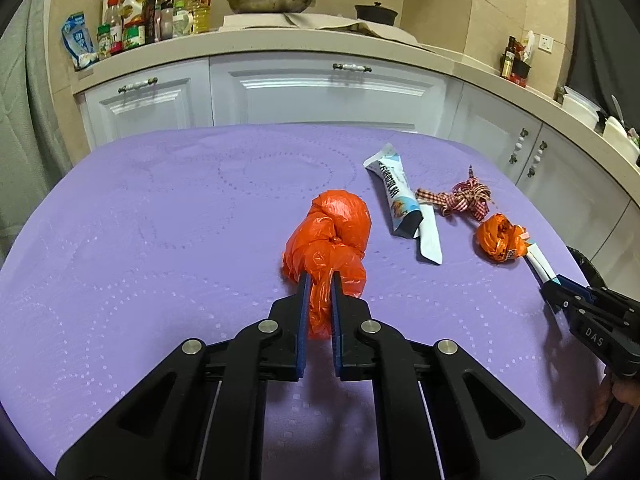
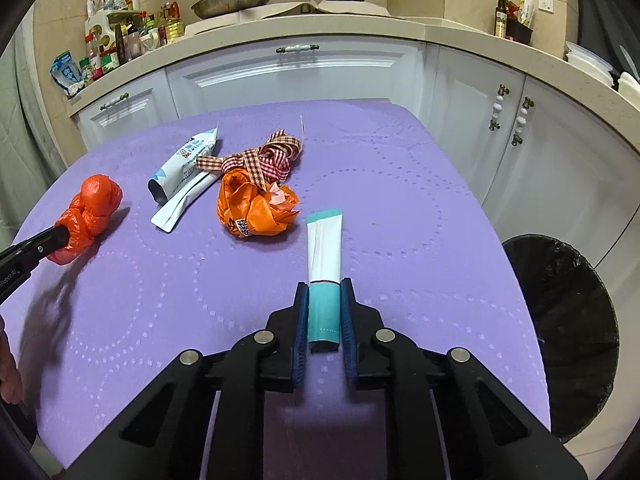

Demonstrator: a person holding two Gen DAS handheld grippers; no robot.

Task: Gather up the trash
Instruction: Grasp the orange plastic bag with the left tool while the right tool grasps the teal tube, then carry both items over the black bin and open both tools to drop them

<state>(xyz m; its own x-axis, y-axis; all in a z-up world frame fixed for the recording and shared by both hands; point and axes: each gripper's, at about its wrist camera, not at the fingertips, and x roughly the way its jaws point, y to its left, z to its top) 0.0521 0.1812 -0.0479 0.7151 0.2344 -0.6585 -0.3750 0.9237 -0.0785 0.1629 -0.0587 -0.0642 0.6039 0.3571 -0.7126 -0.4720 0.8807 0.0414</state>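
While both tools already have something between their fingers, the relation that matters next is where the bin (image 2: 568,332) lies: low and off the right edge of the purple surface (image 2: 400,208), close beside the right gripper (image 2: 324,292) and well apart from the left gripper (image 1: 319,280).

Right fingers are clamped on the teal end of a white-and-teal packet (image 2: 325,256). Its long axis runs straight ahead along the fingers, free end pointing away toward the crumpled orange bag (image 2: 256,208). Tool held low, near level over the surface.

Left fingers are pinched on the loose tail of a knotted red bag (image 1: 332,236), whose bulk lies forward of the tips. Whether it rests on the cloth or is just lifted, cannot tell.

Judgement: right hand needs only a short swing rightward; left must cross the whole surface.

Still lying there: a white pouch (image 2: 184,176), a checked ribbon (image 2: 268,156), and the orange bag.
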